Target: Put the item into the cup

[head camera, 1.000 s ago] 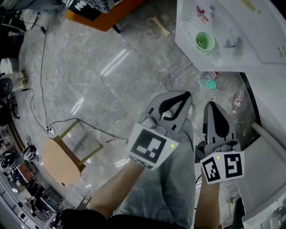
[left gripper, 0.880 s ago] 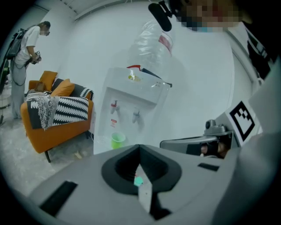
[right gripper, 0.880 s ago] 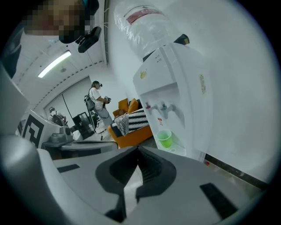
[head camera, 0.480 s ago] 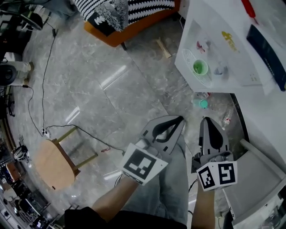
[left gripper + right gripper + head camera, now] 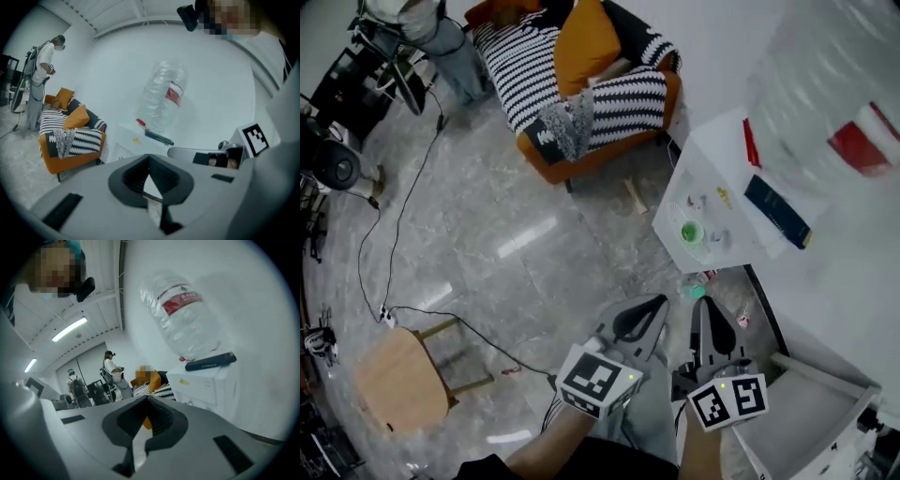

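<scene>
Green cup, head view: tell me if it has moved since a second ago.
No. The green cup stays at the same near corner of the white table; only the camera's framing changed.

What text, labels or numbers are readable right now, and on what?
Nothing reads clearly.
Clear bottle, red label: print blurred.
Dark blue box on the white cabinet: print too small.
Yellow mark on the cabinet top: unreadable.
Marker cubes: black-and-white patterns, no letters.

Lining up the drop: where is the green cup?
Head view, right of centre: the green cup stands at the white table's near edge.
</scene>
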The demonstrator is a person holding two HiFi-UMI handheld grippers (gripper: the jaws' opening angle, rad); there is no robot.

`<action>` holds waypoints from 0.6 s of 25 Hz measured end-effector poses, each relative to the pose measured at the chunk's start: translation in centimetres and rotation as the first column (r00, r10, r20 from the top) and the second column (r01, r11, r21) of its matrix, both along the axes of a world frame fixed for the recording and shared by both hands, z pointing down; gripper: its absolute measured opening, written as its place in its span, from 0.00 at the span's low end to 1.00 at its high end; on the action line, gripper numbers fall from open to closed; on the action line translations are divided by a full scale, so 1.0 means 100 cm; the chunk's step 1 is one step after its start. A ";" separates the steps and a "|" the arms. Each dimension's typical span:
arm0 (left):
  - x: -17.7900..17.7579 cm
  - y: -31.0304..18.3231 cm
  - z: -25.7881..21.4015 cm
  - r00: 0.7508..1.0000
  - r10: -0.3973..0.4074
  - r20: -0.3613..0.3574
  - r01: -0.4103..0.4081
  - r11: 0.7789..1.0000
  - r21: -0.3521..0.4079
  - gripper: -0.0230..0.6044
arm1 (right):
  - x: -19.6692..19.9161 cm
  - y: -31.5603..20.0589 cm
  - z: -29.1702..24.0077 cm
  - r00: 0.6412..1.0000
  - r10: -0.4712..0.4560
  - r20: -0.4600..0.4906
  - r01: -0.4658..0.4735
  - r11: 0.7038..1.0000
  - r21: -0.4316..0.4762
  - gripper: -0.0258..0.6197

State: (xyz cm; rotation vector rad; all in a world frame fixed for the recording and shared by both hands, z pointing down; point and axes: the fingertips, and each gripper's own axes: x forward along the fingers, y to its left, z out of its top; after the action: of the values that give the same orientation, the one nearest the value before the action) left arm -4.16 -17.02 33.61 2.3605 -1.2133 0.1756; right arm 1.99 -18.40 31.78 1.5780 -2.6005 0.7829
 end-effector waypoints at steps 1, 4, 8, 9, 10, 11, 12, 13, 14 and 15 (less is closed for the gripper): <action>0.001 0.000 -0.014 1.000 0.000 -0.008 0.000 1.000 -0.001 0.06 | 0.000 0.002 -0.018 1.000 0.003 0.019 -0.004 1.000 0.013 0.05; 0.002 0.002 -0.065 1.000 0.015 -0.023 -0.014 0.999 0.039 0.06 | 0.003 0.008 -0.075 0.999 0.014 0.031 -0.017 0.996 0.084 0.05; 0.001 0.001 -0.131 0.999 0.024 -0.037 -0.019 0.990 0.140 0.06 | 0.008 0.007 -0.138 0.999 0.033 0.003 -0.033 0.981 0.193 0.05; 0.001 0.001 -0.144 0.999 0.031 -0.030 -0.025 0.986 0.167 0.06 | 0.009 0.007 -0.149 0.999 0.044 -0.012 -0.040 0.976 0.215 0.05; 0.002 0.000 -0.155 0.999 0.038 -0.021 -0.033 0.981 0.192 0.06 | 0.010 0.007 -0.160 0.998 0.056 -0.030 -0.048 0.971 0.235 0.05; 0.002 -0.001 -0.164 0.999 0.040 -0.013 -0.037 0.976 0.213 0.06 | 0.012 0.005 -0.169 0.996 0.071 -0.054 -0.055 0.966 0.254 0.05; 0.003 -0.002 -0.171 0.999 0.039 -0.004 -0.037 0.973 0.228 0.06 | 0.014 0.004 -0.176 0.992 0.088 -0.086 -0.062 0.961 0.270 0.05; 0.004 -0.003 -0.177 0.999 0.035 0.008 -0.036 0.970 0.241 0.06 | 0.015 0.003 -0.181 0.987 0.105 -0.121 -0.067 0.956 0.285 0.05; 0.005 -0.005 -0.181 0.999 0.031 0.021 -0.035 0.968 0.248 0.06 | 0.016 0.003 -0.185 0.982 0.118 -0.150 -0.070 0.952 0.297 0.05; 0.005 -0.007 -0.183 0.999 0.026 0.036 -0.034 0.969 0.246 0.06 | 0.014 0.003 -0.187 0.979 0.124 -0.162 -0.069 0.950 0.306 0.05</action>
State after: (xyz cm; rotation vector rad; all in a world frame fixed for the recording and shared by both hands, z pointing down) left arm -3.68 -17.71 15.29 2.5989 -1.2800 0.0758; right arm 3.43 -18.13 13.03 1.7650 -2.6207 0.2378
